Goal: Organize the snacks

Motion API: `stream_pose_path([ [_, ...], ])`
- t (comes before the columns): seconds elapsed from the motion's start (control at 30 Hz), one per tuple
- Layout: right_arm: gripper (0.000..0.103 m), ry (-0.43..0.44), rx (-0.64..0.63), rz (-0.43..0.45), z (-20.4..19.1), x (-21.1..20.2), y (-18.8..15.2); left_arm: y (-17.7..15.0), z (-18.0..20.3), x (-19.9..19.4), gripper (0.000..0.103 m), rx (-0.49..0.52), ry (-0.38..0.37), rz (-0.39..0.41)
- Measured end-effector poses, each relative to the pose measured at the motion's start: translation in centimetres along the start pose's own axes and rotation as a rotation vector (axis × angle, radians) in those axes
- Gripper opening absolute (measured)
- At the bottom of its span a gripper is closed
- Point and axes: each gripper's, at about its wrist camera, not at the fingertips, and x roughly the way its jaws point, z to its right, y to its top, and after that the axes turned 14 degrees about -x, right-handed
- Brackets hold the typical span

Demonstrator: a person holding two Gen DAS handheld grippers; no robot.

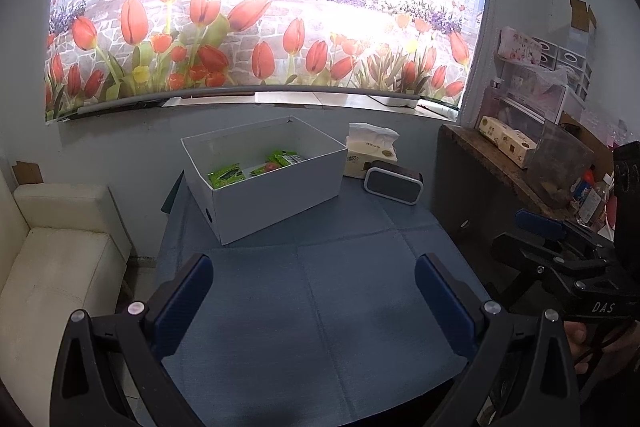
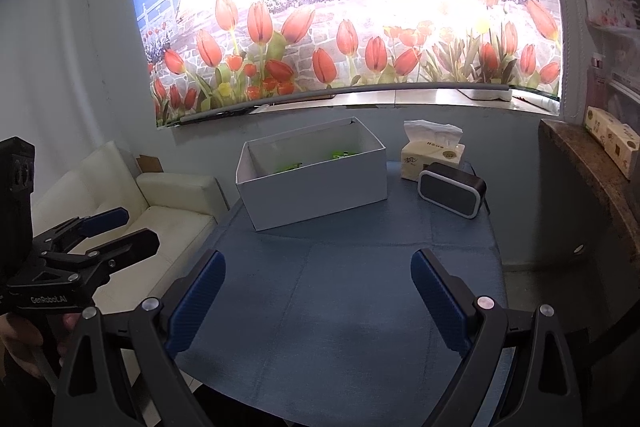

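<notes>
Both the left claw (image 1: 314,291) and the right claw (image 2: 318,287) hang released and empty over the blue tabletop (image 1: 340,299), while green snack packets (image 1: 226,174) lie inside the white box (image 1: 276,195).

The left tool (image 1: 314,291) is held low and level, its two blue-padded fingers (image 1: 182,301) spread wide apart with nothing between them. The right tool (image 2: 318,291) is posed the same way, fingers (image 2: 438,301) wide apart and gripping nothing. The two are held side by side, each showing at the edge of the other's view, with a bare hand (image 2: 24,343) visible under the left tool's handle.
</notes>
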Motion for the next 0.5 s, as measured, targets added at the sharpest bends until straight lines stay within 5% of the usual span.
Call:
stream_pose_path([
  [0.5, 0.097, -0.003, 0.012, 0.001, 0.00, -0.02, 0.24, 0.19, -0.07, -0.24, 0.103, 0.004, -0.008, 0.000],
])
